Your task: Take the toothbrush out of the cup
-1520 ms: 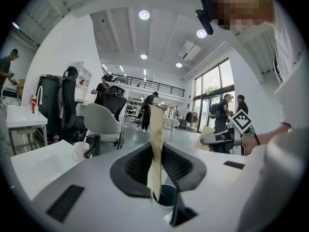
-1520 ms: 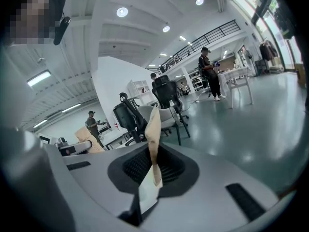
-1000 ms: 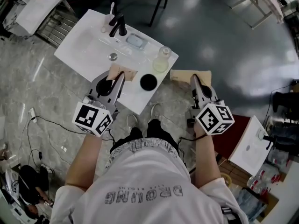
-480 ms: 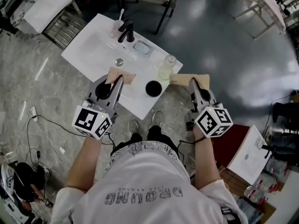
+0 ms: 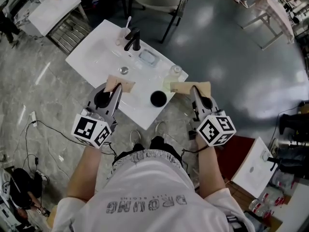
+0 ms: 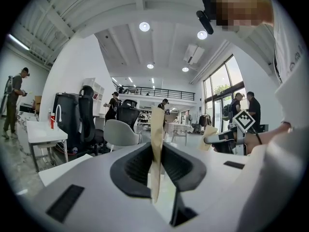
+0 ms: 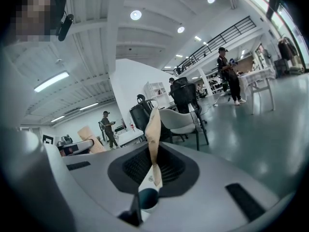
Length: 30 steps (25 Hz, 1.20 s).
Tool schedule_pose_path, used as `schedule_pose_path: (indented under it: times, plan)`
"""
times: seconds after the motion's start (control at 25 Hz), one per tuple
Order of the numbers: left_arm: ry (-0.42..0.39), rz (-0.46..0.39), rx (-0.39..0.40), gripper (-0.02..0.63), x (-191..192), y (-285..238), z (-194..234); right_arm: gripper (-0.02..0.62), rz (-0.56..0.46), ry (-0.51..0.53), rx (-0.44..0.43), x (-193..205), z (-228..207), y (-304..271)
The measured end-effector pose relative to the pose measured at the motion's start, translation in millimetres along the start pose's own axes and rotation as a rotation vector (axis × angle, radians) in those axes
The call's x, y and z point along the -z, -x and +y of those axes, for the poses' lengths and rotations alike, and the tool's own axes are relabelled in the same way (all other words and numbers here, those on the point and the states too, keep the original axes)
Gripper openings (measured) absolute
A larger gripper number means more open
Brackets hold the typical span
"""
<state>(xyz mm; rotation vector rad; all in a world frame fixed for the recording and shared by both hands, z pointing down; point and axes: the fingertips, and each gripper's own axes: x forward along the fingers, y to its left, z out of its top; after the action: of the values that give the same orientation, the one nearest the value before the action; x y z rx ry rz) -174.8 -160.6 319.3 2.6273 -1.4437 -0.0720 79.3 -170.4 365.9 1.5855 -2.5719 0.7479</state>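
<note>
Head view, clock directions taken from the basin's centre.

White rectangular ceramic washbasin (image 5: 96,62) is sitting in front of the person, turned at an angle.

Left gripper (image 5: 119,85) is hovering over the near edge at about 6 o'clock. Its tan pads are lying flat together with nothing between them. Right gripper (image 5: 190,87) is hanging off the 4 o'clock corner, its jaws likewise pressed narrow and empty. Both are well apart from the target.

Round black cup (image 5: 158,99) is standing at 5 o'clock. A clear pale-yellow bottle (image 5: 175,73) is standing at 3 o'clock, and a clear soap dish (image 5: 147,58) at 2 o'clock. A black tap (image 5: 133,38) is rising at 12 o'clock.

Small pale translucent cup (image 5: 123,33) is standing at 11 o'clock, just beside the tap. The thin white plastic toothbrush (image 5: 128,21) is standing in it, leaning, with its upper end sticking out above the rim.

Handling judgement: the toothbrush is looking light, stiff and smooth, so probably slippery. The cup is looking light too and may tip. The jaws are needing to open first, then pinch the exposed shaft just above the rim and lift along its lean.
</note>
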Motion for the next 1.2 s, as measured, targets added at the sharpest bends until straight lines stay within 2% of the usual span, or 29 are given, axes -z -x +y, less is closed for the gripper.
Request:
schedule_pose_path:
  times: [0.44, 1.2]
  plan:
    - [-0.003, 0.01, -0.031, 0.071, -5, 0, 13, 0.028, 0.013, 0.011, -0.047, -6, 9, -18]
    - [0.023, 0.034, -0.057, 0.071, 11, -9, 31, 0.026, 0.045, 0.008, -0.093, -4, 10, -35]
